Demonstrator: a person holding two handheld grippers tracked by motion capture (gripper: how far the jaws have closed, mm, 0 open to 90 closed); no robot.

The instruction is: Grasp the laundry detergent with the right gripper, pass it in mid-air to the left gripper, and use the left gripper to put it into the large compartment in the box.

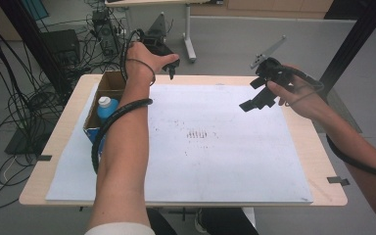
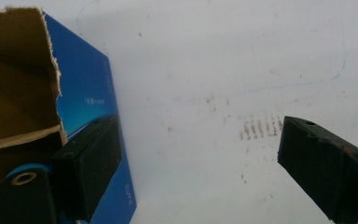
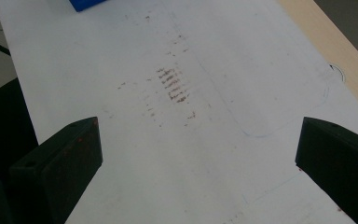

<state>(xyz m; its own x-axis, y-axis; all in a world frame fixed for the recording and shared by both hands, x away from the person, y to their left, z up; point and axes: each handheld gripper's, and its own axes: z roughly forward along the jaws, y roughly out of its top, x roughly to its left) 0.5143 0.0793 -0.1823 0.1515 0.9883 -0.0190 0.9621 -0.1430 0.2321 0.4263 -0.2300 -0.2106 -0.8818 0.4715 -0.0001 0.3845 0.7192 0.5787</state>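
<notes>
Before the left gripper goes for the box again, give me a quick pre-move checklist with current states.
1. Left gripper open, nothing between the pads: ok.
2. Right gripper open and holding nothing, above the white sheet: ok.
3. Cardboard box upright at the table's left edge, top open: ok.
4. Bottle standing in the box, white cap up: ok.
5. Left gripper lined up over the box opening: not ok; it sits beside the box's blue wall.
6. Left cable free of the box: cannot tell.
</notes>
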